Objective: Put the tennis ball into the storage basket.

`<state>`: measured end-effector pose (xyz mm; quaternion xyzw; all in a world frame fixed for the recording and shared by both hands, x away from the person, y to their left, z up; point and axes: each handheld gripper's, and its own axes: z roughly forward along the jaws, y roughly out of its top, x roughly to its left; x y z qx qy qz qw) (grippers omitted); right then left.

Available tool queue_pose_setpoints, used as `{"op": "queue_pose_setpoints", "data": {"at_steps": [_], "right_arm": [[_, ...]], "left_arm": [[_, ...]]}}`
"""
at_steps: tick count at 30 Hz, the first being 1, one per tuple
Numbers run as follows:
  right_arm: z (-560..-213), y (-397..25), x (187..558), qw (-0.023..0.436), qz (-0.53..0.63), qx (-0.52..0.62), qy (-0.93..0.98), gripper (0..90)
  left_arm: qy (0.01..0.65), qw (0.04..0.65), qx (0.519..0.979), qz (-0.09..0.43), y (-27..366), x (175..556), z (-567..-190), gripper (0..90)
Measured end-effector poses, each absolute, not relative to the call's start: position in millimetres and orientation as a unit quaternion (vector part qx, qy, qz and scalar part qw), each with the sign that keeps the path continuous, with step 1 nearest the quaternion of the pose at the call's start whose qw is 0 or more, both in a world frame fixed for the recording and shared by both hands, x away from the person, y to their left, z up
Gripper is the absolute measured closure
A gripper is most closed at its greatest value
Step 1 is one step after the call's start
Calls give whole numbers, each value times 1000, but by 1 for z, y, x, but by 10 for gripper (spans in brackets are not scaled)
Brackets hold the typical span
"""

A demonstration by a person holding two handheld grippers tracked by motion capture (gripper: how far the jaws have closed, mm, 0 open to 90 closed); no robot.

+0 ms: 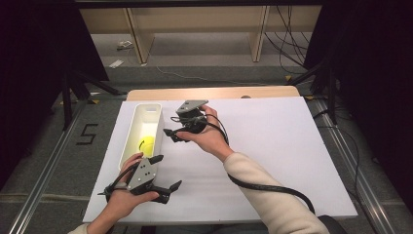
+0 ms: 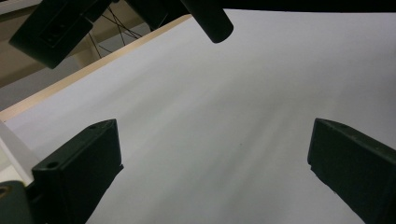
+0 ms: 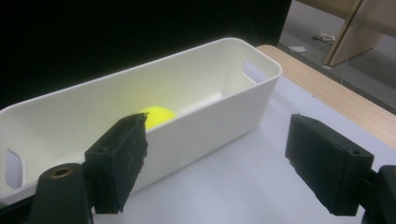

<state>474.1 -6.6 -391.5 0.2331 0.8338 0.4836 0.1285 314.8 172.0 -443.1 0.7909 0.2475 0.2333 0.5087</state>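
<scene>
A yellow ball (image 1: pixel 146 144) lies inside the long white bin (image 1: pixel 127 141) at the left of the white table sheet (image 1: pixel 272 146). The right gripper (image 1: pixel 171 135) hovers just beside the bin's right wall, jaws spread and empty. The left gripper (image 1: pixel 165 171), near the bin's near end, is likewise spread wide over the bare sheet.

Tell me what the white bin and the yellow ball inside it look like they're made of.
White bin: likely moulded plastic, smooth and slightly glossy, with rounded rim and cut-out handles. Yellow ball: bright yellow with a dull look, perhaps felt or foam; too little shows to be sure.
</scene>
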Motion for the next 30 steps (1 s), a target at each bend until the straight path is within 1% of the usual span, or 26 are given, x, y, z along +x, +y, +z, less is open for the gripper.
{"op": "queue_pose_setpoints", "data": {"at_steps": [30], "right_arm": [[-403,-53,467,132,481,268,824,217]], "left_arm": [[249,508,791,234,173,315,-443,23]]}}
